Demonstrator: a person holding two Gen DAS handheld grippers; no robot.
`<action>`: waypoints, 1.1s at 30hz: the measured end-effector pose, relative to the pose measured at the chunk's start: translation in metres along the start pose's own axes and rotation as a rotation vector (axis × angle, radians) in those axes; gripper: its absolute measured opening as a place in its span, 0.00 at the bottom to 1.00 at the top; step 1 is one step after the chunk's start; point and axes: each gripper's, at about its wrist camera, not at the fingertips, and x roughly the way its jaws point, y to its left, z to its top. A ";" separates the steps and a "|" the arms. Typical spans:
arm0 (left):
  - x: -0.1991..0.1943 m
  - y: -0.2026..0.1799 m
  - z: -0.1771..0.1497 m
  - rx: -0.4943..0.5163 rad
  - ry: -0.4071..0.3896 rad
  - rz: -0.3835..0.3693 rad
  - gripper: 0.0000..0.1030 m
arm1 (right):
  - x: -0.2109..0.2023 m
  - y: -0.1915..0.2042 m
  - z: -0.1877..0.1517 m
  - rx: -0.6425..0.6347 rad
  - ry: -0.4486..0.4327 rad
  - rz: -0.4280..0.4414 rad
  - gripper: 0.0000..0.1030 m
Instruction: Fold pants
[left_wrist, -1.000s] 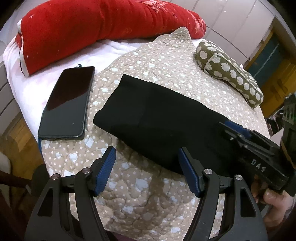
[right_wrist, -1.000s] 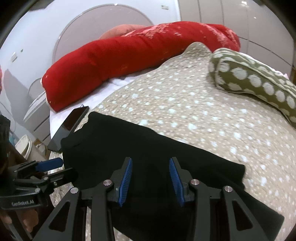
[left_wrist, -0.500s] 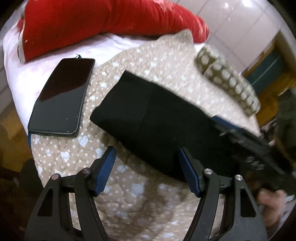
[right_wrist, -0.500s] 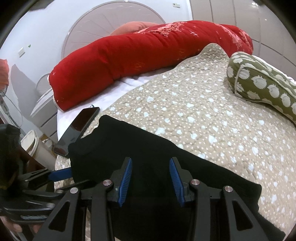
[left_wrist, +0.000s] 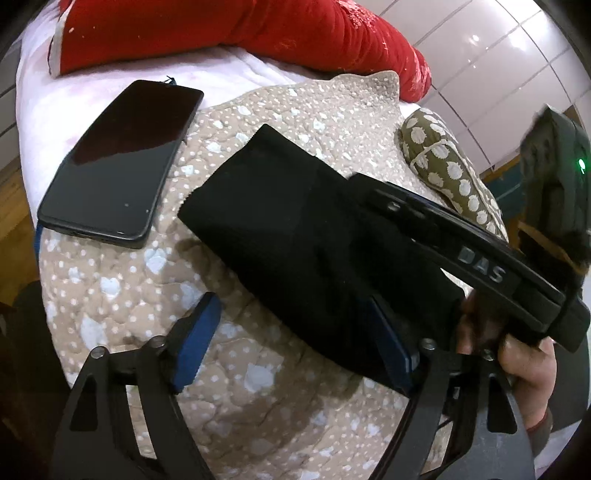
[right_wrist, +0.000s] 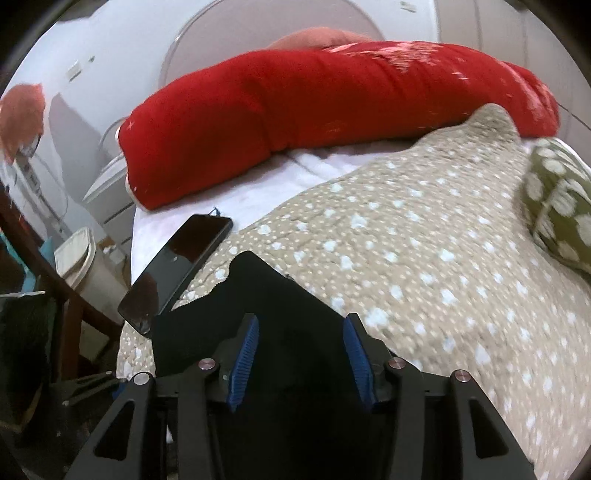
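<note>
The left tongs (left_wrist: 295, 339) were opening, nothing gripped; the near edge of the pants (left_wrist: 295, 229) lay between the jaws. The right tongs (right_wrist: 301, 363) were also opening, over black cloth, no pinch visible. The pants lay folded on the spotted quilt (left_wrist: 129, 288), long axis running from the phone (left_wrist: 122, 158) toward the right tongs (left_wrist: 461, 243), which appeared nearer.

— What surrounds the bed (right_wrist: 258, 206)?

— I see glossy white wall panels (left_wrist: 491, 62) behind its red bolster (right_wrist: 332, 99), a white bin (right_wrist: 75, 258) beside its left edge, and wooden floor (left_wrist: 14, 206) below that edge.
</note>
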 end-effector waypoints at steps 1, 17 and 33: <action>0.001 0.000 0.001 -0.004 0.000 -0.002 0.81 | 0.005 0.001 0.003 -0.013 0.009 -0.001 0.45; 0.015 -0.011 0.005 0.021 0.013 0.014 0.99 | 0.050 -0.004 0.029 -0.110 0.144 0.138 0.47; 0.017 -0.014 0.006 0.029 0.016 0.049 0.99 | 0.070 -0.008 0.033 -0.071 0.147 0.255 0.47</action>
